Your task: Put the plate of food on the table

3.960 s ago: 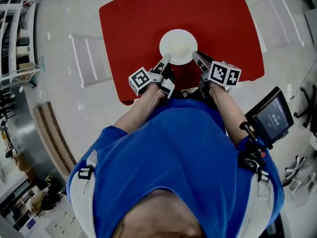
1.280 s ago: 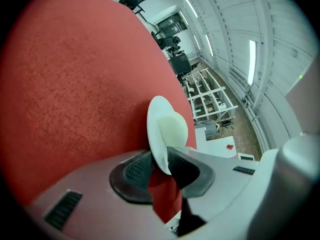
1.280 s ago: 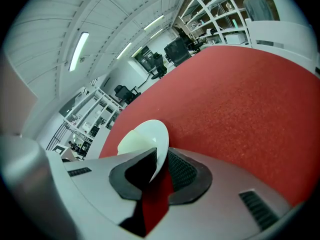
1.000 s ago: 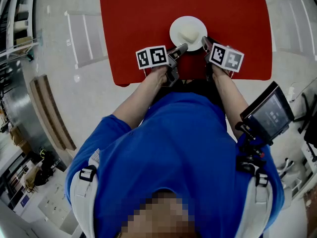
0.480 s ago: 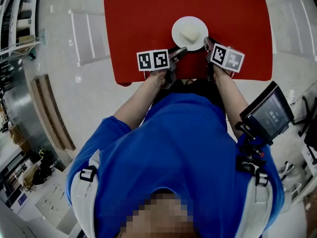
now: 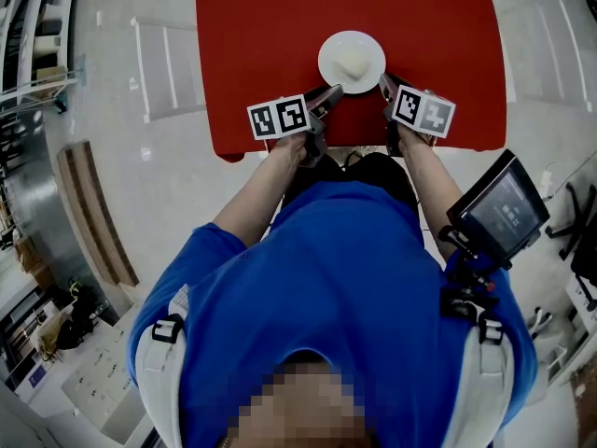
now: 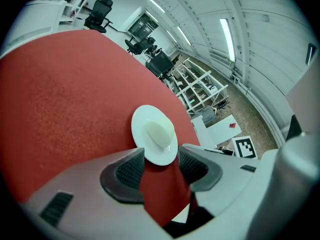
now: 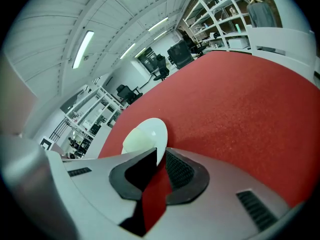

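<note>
A white plate [image 6: 352, 62] with a pale lump of food [image 6: 352, 64] rests flat on the red table [image 6: 252, 26], near its front edge. My left gripper [image 6: 331, 93] is open at the plate's near-left rim. In the left gripper view the plate [image 7: 154, 139] reaches just between the spread pads [image 7: 129, 172], and neither pad touches it. My right gripper [image 6: 385, 84] is at the near-right rim. In the right gripper view the plate's [image 8: 145, 136] thin rim fills the narrow gap at that gripper's [image 8: 160, 156] tips, so it is shut on the rim.
The table's front edge [image 6: 354, 149] runs just under both grippers. A device with a dark screen [image 6: 496, 215] hangs at the person's right hip. A white rack [image 6: 168, 68] lies on the floor left of the table. Shelving [image 7: 200, 86] and office chairs [image 7: 100, 14] stand beyond.
The plate has gone from near the table's front edge to farther in. In the last second the left gripper has drawn slightly back from the rim; the right gripper stays at it.
</note>
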The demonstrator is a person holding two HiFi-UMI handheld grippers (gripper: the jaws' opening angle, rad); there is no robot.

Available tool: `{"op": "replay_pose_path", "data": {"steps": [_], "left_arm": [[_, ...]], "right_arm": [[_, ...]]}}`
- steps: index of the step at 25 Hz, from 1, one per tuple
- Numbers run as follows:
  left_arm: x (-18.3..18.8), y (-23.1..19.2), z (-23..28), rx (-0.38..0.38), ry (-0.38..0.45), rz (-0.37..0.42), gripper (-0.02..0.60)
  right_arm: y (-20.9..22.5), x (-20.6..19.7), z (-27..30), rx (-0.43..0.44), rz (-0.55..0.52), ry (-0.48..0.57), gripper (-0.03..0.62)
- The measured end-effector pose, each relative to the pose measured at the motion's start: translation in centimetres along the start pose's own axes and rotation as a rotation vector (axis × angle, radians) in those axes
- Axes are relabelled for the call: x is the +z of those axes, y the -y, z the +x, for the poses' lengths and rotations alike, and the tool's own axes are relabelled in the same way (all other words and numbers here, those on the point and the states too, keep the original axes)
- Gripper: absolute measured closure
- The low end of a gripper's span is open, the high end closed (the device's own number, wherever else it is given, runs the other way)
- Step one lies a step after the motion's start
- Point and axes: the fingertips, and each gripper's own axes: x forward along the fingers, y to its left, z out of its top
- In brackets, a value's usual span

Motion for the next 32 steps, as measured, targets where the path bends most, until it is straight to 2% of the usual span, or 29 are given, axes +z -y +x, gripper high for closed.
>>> {"op": "replay_pose_path", "data": {"steps": [4,7,13,17,19,23,32], "left_arm": [[0.8,0.8,-1.3,-0.028,0.045,0.022,0.367],[1.4,1.6,-2.1,-0.045,0.06,0.074,0.368],[-0.7,3.4,-8.2,-0.066,0.127,0.163,0.497],[0.1,3.6,-8.4,-0.076,0.166,0.182,0.564],[0.7,4.0,-8.3,-0.094,0.184,0.185,0.574],[1.2,4.1,-8.4,-0.107,0.201,0.193,0.574],[2.6,5.1,-9.4,-0.132,0.239,0.226,0.574]], "right_arm": [[-1.0,0.6,-1.0,0.006,-0.02,0.032,0.545],[-2.0,1.3,-2.1,0.016,-0.038,0.068,0.545],[-6.5,-2.0,-7.9,0.042,-0.06,0.145,0.545],[-7.1,-1.5,-8.7,0.061,-0.087,0.171,0.546],[-7.3,-1.3,-9.0,0.07,-0.091,0.183,0.546],[-7.8,-1.2,-9.4,0.088,-0.101,0.205,0.588],[-9.6,-0.1,-10.6,0.13,-0.147,0.254,0.591]]}}
